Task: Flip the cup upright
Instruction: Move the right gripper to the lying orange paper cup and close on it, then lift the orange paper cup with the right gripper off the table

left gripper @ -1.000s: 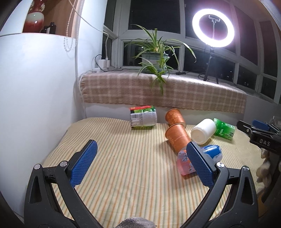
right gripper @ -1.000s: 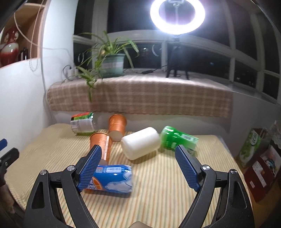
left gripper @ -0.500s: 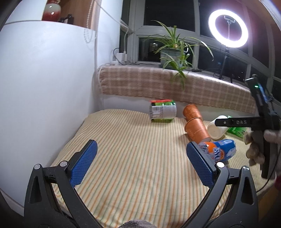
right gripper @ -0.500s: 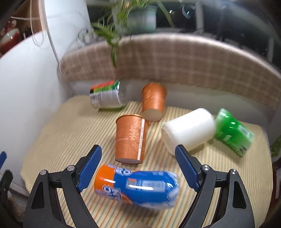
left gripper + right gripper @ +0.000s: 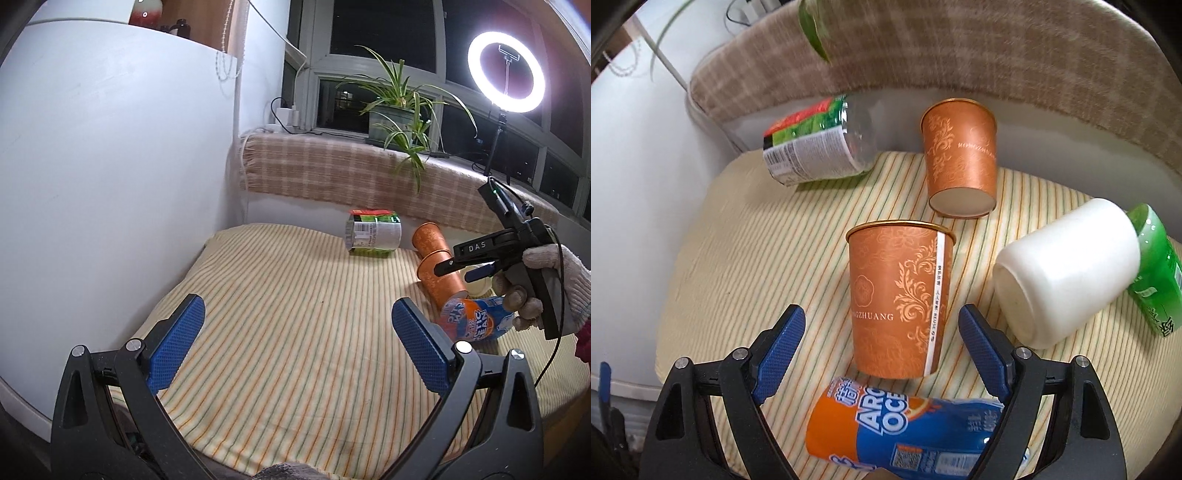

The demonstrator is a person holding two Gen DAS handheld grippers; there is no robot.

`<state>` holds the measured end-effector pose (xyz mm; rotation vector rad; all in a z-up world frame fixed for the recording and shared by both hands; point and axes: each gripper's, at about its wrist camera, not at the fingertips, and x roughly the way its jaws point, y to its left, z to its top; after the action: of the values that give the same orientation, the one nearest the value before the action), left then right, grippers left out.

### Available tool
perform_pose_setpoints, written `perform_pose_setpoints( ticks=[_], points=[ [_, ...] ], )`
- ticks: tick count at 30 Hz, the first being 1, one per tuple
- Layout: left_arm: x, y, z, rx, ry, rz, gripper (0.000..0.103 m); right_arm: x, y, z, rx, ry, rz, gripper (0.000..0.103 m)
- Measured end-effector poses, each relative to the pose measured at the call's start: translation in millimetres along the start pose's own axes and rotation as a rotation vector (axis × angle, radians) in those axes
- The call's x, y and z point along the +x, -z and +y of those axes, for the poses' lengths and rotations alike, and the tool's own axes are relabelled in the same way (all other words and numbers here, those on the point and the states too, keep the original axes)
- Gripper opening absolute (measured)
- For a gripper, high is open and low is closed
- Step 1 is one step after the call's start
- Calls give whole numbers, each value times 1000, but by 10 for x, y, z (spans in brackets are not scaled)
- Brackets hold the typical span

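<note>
Two orange paper cups lie on their sides on the striped cloth. The nearer cup lies with its rim away from me, and my right gripper hovers open just above its base end, one finger on each side, not touching. The farther cup lies beyond it, base toward me. In the left wrist view the nearer cup sits partly behind the right gripper. My left gripper is open and empty over bare cloth at the left.
An orange-and-blue can lies under the right gripper. A white cup, a green can and a green-labelled jar lie around the cups. A white wall is at the left, a checked ledge behind.
My right gripper has moved forward and down over the nearer orange cup. My left gripper has swung left and back a little. Both stay open.
</note>
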<state>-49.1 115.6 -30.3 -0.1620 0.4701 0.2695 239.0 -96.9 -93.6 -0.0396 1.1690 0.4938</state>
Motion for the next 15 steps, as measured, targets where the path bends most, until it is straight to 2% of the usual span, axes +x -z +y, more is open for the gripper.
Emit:
perform_pose_setpoints(
  ticks=[8, 10, 15],
  points=[
    [-2, 4, 27, -7, -3, 0, 103, 194, -55, 10, -5, 23, 56, 73],
    [-1, 4, 28, -8, -4, -1, 103, 221, -56, -5, -10, 33, 55, 59],
    [-6, 3, 39, -8, -4, -3, 103, 256, -64, -8, -4, 24, 39, 59]
  ],
)
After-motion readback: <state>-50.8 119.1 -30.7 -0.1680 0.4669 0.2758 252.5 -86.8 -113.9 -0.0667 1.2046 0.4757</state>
